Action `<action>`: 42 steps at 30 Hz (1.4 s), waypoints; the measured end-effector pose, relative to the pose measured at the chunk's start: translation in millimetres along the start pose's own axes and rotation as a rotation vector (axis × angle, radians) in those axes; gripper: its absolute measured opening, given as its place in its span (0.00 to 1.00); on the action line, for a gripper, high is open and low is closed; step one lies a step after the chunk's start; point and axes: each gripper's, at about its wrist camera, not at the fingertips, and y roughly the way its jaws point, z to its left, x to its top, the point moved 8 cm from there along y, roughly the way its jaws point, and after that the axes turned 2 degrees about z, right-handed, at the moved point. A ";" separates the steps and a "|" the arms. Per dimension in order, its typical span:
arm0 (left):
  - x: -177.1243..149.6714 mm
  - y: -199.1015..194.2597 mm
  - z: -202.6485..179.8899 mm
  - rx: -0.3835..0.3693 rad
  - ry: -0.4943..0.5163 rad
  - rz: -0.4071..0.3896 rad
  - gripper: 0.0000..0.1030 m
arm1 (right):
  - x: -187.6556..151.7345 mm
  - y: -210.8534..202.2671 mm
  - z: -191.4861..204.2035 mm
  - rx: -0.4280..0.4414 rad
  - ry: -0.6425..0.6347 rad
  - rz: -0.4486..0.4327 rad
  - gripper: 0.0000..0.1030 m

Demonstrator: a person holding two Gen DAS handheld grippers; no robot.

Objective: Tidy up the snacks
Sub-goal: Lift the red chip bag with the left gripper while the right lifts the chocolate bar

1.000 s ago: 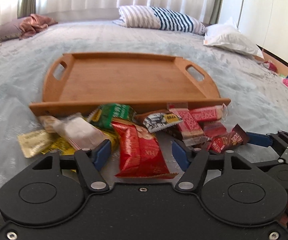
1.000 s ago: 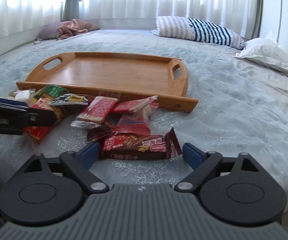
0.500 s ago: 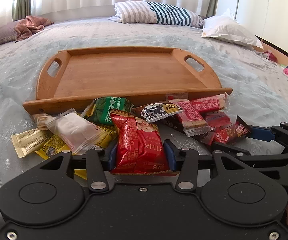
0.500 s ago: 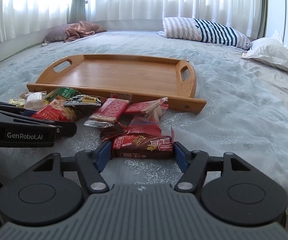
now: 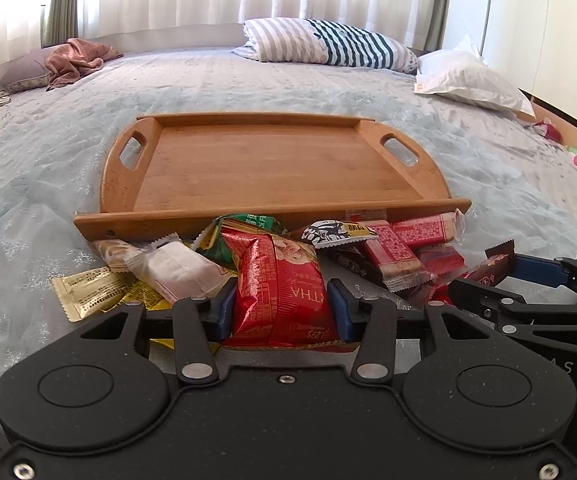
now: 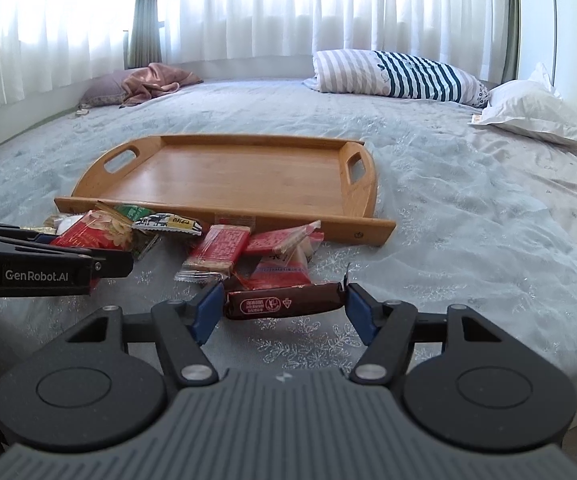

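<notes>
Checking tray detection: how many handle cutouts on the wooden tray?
2. One cutout in the left end wall of the wooden tray, one cutout in the right end wall. None hidden.

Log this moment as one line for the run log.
left gripper: shut on red snack bag | right gripper: shut on brown snack bar | wooden tray: no snacks inside | pile beside tray

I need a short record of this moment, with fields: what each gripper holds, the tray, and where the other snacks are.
left gripper: shut on red snack bag
right gripper: shut on brown bar
wooden tray: on bed, no snacks inside
other snacks: loose pile on the bed against the tray's near rim
</notes>
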 end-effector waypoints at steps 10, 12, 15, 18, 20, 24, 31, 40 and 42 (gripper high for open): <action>-4.6 -0.7 2.0 0.006 -0.016 0.008 0.43 | -3.1 -1.0 -1.7 -0.006 0.004 0.002 0.67; -4.6 -0.6 2.2 0.006 -0.016 0.008 0.43 | -4.0 -1.6 -2.2 -0.006 0.012 0.001 0.67; -4.6 -0.4 1.9 0.005 -0.018 0.009 0.43 | -3.6 -2.2 -3.3 -0.002 0.023 -0.005 0.67; -4.1 -1.4 2.0 0.007 -0.021 0.006 0.43 | -0.7 -4.4 -2.6 0.000 0.027 -0.019 0.67; -2.1 -3.2 2.2 0.005 -0.022 -0.002 0.43 | 2.7 -6.7 -2.3 -0.001 0.027 -0.033 0.65; 1.5 -5.3 1.7 0.001 -0.020 -0.017 0.43 | 8.8 -7.4 -1.1 -0.014 -0.002 -0.047 0.65; -5.2 1.7 0.9 0.001 -0.014 0.013 0.43 | -10.4 3.9 6.4 0.008 -0.061 0.014 0.87; 4.1 -14.3 -0.3 -0.016 -0.015 -0.017 0.43 | -12.6 28.0 0.0 0.029 -0.023 0.054 0.89; 6.0 -17.6 0.9 -0.015 -0.021 -0.023 0.43 | -12.9 28.0 -0.5 0.043 -0.013 0.055 0.75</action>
